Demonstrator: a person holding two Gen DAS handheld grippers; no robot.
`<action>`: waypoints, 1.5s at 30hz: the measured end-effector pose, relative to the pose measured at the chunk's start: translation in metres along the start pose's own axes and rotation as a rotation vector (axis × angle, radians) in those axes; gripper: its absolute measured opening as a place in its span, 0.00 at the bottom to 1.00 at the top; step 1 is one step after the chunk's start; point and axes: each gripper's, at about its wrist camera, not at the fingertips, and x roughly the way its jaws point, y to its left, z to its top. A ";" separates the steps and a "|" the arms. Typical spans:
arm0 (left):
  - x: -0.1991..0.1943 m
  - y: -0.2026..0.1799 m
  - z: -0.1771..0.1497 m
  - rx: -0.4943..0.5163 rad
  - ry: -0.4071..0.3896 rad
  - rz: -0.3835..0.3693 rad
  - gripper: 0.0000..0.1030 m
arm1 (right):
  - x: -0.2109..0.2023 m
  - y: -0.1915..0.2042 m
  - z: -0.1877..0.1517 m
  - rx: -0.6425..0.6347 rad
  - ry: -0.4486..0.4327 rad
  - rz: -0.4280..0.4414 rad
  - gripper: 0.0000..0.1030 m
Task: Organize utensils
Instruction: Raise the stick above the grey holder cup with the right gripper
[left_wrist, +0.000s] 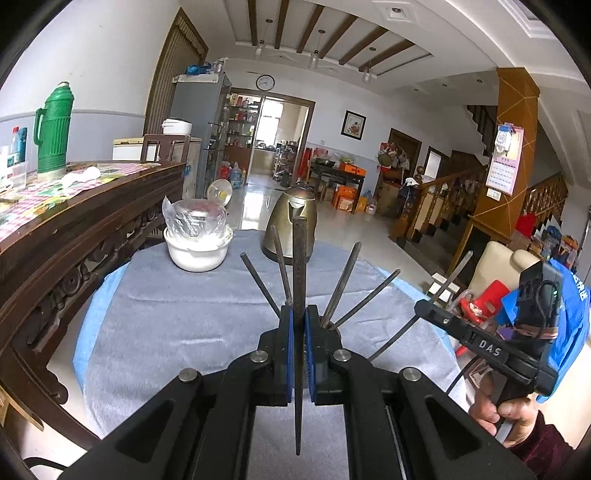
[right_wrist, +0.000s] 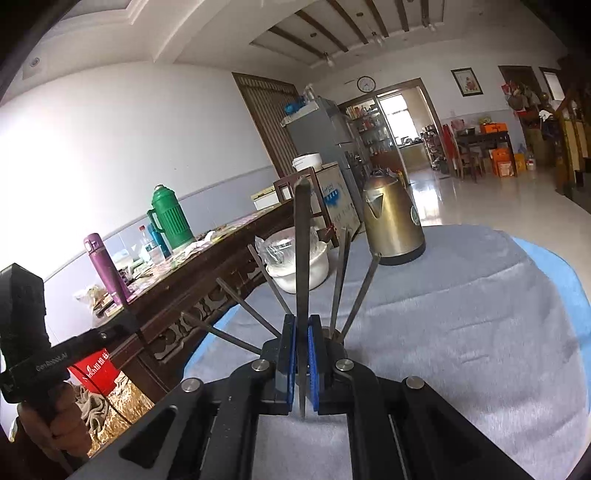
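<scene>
My left gripper is shut on a dark flat metal file that stands upright between its blue pads. Several thin dark rods fan out of a holder just behind its fingers; the holder itself is mostly hidden. My right gripper is shut on another dark flat file, also upright. Several thin rods fan out behind its fingers too. Both grippers hover above a round table with a grey cloth. The right gripper's body shows at the right of the left wrist view.
A brass kettle and a white bowl with a plastic-wrapped dish stand at the table's far side. A dark carved wooden table with a green thermos lies to the left. A purple flask stands there too.
</scene>
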 end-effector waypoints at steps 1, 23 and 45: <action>0.003 -0.001 0.001 0.002 0.008 0.002 0.06 | -0.001 0.000 0.001 0.001 -0.003 -0.003 0.06; 0.028 -0.045 0.018 0.098 0.046 0.034 0.06 | -0.013 0.011 0.043 -0.003 -0.103 -0.003 0.06; 0.032 -0.068 0.046 0.130 0.009 0.026 0.06 | -0.025 0.021 0.068 -0.039 -0.216 -0.046 0.06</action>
